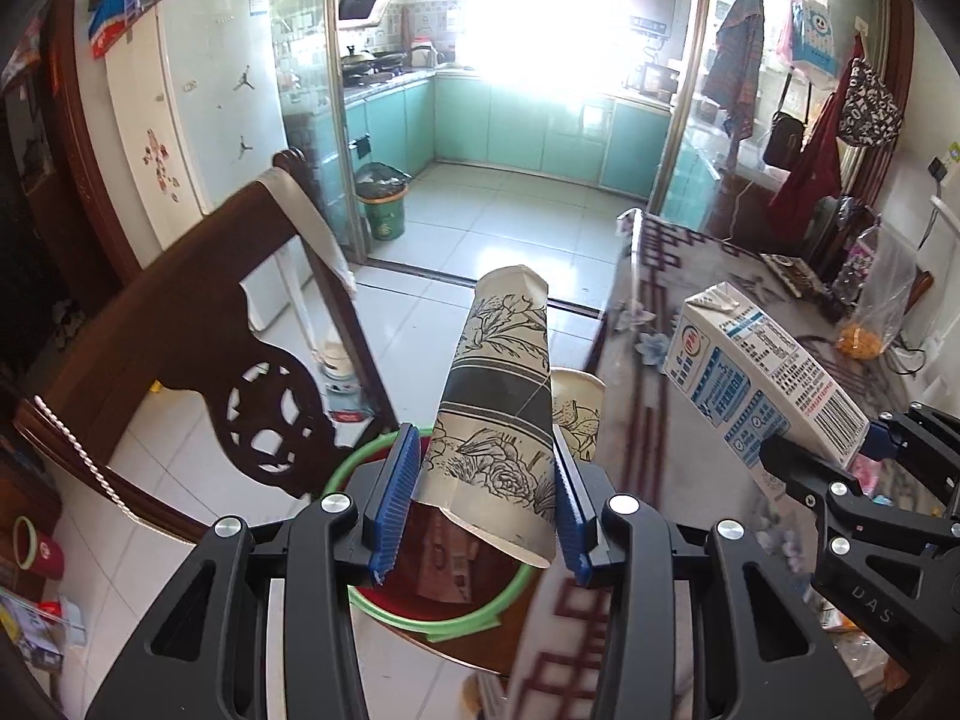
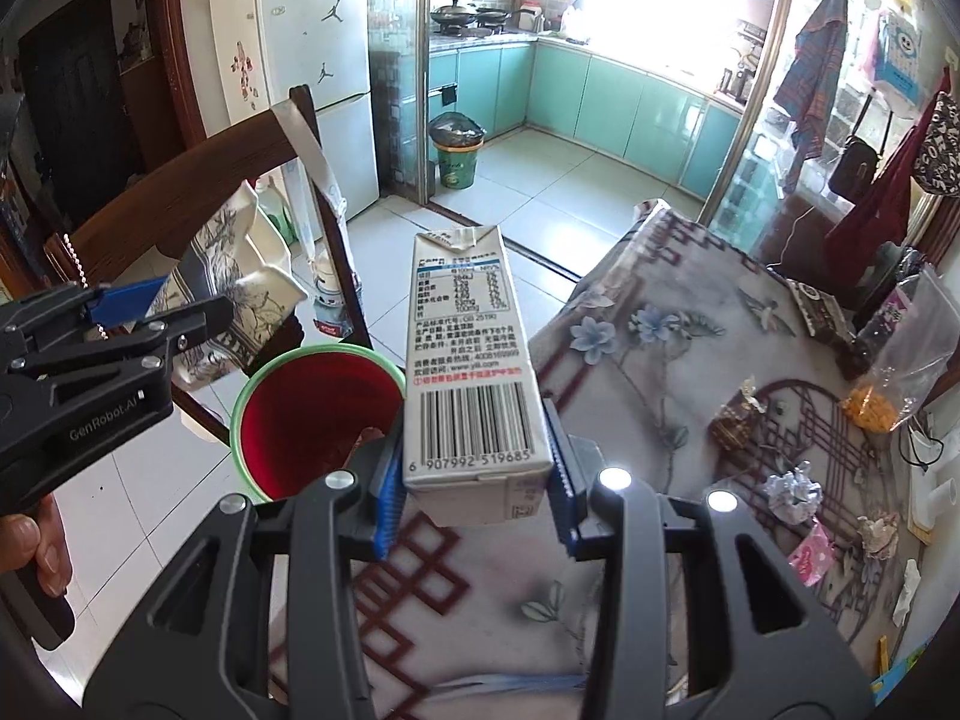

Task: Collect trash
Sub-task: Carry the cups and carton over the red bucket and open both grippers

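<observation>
My left gripper (image 1: pixel 483 501) is shut on a crushed paper cup (image 1: pixel 501 396) printed with dark flowers, held above a red bin with a green rim (image 1: pixel 462 624). In the right wrist view that cup (image 2: pixel 240 294) hangs left of the bin (image 2: pixel 318 414), which has some scraps at its bottom. My right gripper (image 2: pixel 474 495) is shut on a white milk carton (image 2: pixel 471 360), barcode side up, over the table edge right beside the bin. From the left wrist camera the carton (image 1: pixel 762 372) and the right gripper (image 1: pixel 822 456) appear at the right.
A dark wooden chair (image 1: pixel 198 336) stands left of the bin. The flowered tablecloth (image 2: pixel 660 360) carries crumpled foil (image 2: pixel 792 489), wrappers, a pink packet (image 2: pixel 813 552) and a plastic bag of snacks (image 2: pixel 894 372). A second patterned cup (image 1: pixel 579 414) sits behind the held one. A hand (image 2: pixel 36 546) grips the left tool.
</observation>
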### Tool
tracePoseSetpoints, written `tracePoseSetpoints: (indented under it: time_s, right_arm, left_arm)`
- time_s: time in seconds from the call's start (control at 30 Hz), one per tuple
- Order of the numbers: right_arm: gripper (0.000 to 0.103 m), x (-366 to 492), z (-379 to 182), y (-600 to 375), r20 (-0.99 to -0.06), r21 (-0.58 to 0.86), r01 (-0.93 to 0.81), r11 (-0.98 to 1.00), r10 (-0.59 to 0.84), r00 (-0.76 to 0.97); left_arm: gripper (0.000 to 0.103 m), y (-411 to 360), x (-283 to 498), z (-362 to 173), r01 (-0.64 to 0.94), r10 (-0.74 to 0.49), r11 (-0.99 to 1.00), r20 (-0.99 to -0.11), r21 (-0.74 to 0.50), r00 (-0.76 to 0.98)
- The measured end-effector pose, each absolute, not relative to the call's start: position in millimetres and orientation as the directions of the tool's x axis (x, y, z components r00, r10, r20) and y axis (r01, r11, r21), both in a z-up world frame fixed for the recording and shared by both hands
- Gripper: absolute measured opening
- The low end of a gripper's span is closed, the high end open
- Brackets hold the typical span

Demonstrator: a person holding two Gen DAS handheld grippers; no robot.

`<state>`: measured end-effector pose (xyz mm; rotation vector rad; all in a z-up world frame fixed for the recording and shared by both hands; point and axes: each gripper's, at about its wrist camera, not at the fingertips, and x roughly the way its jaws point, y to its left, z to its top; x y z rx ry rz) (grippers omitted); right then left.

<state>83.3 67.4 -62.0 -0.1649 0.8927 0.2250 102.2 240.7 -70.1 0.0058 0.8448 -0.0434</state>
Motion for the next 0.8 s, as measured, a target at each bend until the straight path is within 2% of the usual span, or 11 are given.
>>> tracePoseSetpoints:
  time_s: [0.27,0.67,0.8]
  right_arm:
    - [0.039,100,-78,97,-0.819,-0.039,-0.288,0.957,0.135,0.558]
    - [0.039,122,-108,129,-0.863,0.036,-0.306,0.951,0.184,0.470]
    - [0.039,130,-123,137,-0.871,0.060,-0.308,0.949,0.201,0.448]
  left_arm:
    - [0.039,270,119,-68,-0.002,0.040,0.999,-0.728,0.053,0.685]
    - [0.040,290,144,-88,-0.010,0.026,1.000,-0.756,0.026,0.655]
    - [0.046,294,161,-112,-0.018,0.005,1.000,-0.787,-0.007,0.616]
